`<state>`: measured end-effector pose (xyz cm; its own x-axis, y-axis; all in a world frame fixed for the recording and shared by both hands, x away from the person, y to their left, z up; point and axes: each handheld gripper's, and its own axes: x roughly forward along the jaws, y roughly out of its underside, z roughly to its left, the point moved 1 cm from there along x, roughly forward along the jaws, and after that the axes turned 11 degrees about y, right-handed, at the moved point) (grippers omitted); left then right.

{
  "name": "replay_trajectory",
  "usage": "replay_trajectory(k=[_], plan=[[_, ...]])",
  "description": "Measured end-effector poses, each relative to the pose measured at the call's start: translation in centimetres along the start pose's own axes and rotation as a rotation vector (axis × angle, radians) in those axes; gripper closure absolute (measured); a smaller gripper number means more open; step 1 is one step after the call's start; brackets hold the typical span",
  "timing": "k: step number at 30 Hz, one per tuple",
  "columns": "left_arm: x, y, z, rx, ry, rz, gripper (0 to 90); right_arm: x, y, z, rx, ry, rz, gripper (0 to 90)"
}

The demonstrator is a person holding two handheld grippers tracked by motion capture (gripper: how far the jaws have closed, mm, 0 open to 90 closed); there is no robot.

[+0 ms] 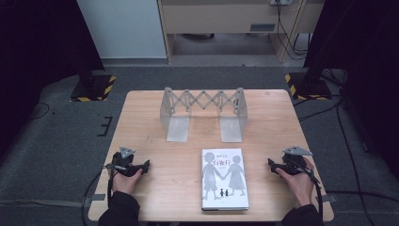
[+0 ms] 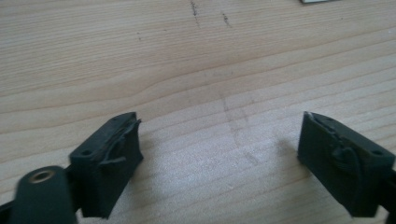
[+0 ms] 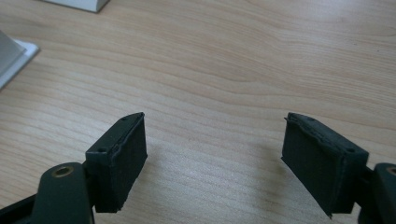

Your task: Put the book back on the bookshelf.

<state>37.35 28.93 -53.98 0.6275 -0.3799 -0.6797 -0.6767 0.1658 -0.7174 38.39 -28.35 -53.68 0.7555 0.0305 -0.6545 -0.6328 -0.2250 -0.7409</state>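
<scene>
A white book (image 1: 225, 178) with grey silhouettes of two figures on its cover lies flat near the table's front edge, right of centre. Behind it stands a metal expanding book rack (image 1: 203, 113) with two upright end plates. My left gripper (image 1: 147, 164) rests on the table left of the book, held by a hand, pointing toward the book. In the left gripper view the left gripper (image 2: 219, 140) stands open over bare wood. My right gripper (image 1: 269, 163) rests right of the book, pointing toward it. Seen in the right gripper view, the right gripper (image 3: 215, 140) is open with nothing between its jaws.
The light wooden table (image 1: 150, 117) sits on a grey carpet. Black stands with yellow-black striped bases (image 1: 92, 87) flank the far corners. Cables trail on the floor at the right. A corner of the book (image 3: 14, 58) shows at the left of the right gripper view.
</scene>
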Motion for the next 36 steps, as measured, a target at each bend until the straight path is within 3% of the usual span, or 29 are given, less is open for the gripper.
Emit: replay_trajectory(k=[18,36], plan=[[-1.1,-0.5,-1.1,-0.001,0.055,-0.065,19.0,-1.6,-0.9,0.6,0.039,-0.06,-0.064,22.7],[-1.6,-1.4,-3.1,0.051,0.101,-0.115,18.2,-3.3,-2.5,2.3,0.048,-0.139,-0.128,23.2]])
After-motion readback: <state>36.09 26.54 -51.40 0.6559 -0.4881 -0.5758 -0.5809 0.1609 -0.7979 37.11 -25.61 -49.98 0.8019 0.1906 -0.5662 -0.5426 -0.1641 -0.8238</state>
